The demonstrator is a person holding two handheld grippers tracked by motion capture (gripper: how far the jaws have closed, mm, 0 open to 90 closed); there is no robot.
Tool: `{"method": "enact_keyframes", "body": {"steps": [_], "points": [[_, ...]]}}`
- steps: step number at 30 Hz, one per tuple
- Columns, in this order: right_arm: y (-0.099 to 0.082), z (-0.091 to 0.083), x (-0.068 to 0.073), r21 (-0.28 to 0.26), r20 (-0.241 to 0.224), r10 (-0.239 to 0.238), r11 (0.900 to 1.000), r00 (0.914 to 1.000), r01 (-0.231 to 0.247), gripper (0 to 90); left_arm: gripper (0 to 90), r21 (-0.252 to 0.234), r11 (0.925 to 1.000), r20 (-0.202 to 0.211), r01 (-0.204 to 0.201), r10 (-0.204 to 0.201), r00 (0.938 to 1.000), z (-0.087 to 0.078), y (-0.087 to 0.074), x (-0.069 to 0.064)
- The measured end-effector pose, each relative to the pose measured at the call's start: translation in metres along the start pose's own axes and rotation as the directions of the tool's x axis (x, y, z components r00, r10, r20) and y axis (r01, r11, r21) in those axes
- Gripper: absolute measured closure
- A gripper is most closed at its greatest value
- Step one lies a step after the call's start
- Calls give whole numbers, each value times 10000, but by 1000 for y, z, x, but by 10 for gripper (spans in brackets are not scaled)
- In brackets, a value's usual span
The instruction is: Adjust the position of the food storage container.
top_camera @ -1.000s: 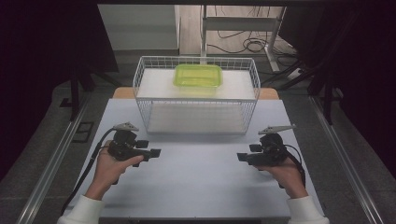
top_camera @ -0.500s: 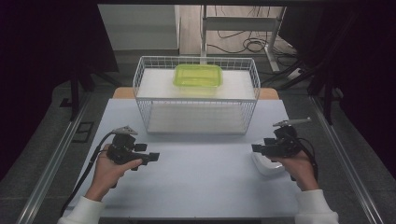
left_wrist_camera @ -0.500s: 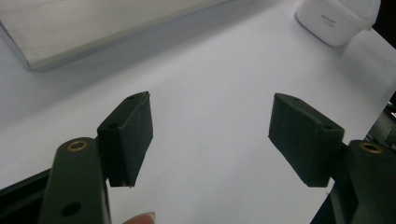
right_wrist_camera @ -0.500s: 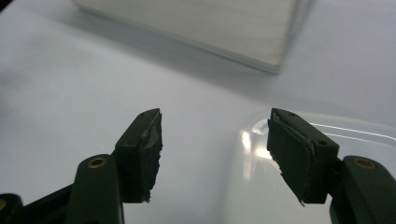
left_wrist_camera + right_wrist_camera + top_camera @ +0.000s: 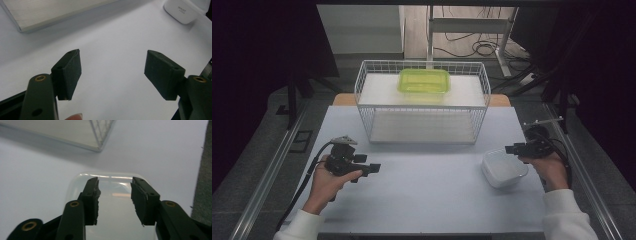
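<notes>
A: Right gripper [image 5: 512,149] has shifted outward toward the surface's right edge since the earlier frame, uncovering a clear container [image 5: 504,169] that sits just under and ahead of its fingers [image 5: 93,195]. Jaws have just been closing, now about half apart, nothing pressed between them.

B: Container's position relative to the fingers?

A: Directly below and in front. In the right gripper view, its near rim runs across both fingertips and the tub's body lies between and beneath them. No contact that can be confirmed.

B: Left side?

A: Left gripper [image 5: 371,167] hangs over the bare surface [image 5: 427,190], fingers [image 5: 70,72] apart, empty. From it the container [image 5: 183,11] is well off, ahead and to its right. Right hand is clearly the nearer one.

B: Long axis?

A: Roughly squarish with rounded corners, hard to call. Likely next move: drop the right fingers onto a rim wall.

B: Basket?

A: Wire basket [image 5: 422,107] with a green lidded box [image 5: 424,81] sits farther ahead, well apart.
</notes>
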State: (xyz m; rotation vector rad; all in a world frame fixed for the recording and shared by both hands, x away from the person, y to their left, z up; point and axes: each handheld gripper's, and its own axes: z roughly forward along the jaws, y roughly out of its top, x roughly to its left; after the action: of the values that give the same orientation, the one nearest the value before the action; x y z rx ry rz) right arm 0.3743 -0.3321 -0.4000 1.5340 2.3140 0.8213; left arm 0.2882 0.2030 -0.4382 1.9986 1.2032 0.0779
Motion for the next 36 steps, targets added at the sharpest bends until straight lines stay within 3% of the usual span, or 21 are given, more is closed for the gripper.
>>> {"method": "enact_keyframes", "body": {"steps": [4,9,15,21,24,28,36], "points": [[-3,3,-16,514,363,164,9985,9992,-183,649,290,38,10000,-4,-6,6,10000,0,-1,1],[-5,6,-26,894,711,292,9954,9970,-355,706,289,170,9998,-97,-34,36,9999,4,-2,0],[-8,9,-42,1248,1212,515,9899,9913,-667,850,286,190,9998,5,-5,5,10000,5,-2,-1],[-16,16,-52,1580,1297,624,9840,9896,-827,890,286,179,9998,-19,13,-12,10000,4,-3,0],[-19,21,-56,1822,1399,411,9810,9893,-665,890,288,163,9998,169,102,-105,9998,3,-3,0],[-24,22,-61,1982,1184,505,9774,9917,-735,890,289,191,9997,114,119,-122,9999,3,-3,0],[-27,26,-52,2083,833,276,9770,9961,-445,891,288,183,9997,115,141,-143,9998,3,-4,-1]]}}
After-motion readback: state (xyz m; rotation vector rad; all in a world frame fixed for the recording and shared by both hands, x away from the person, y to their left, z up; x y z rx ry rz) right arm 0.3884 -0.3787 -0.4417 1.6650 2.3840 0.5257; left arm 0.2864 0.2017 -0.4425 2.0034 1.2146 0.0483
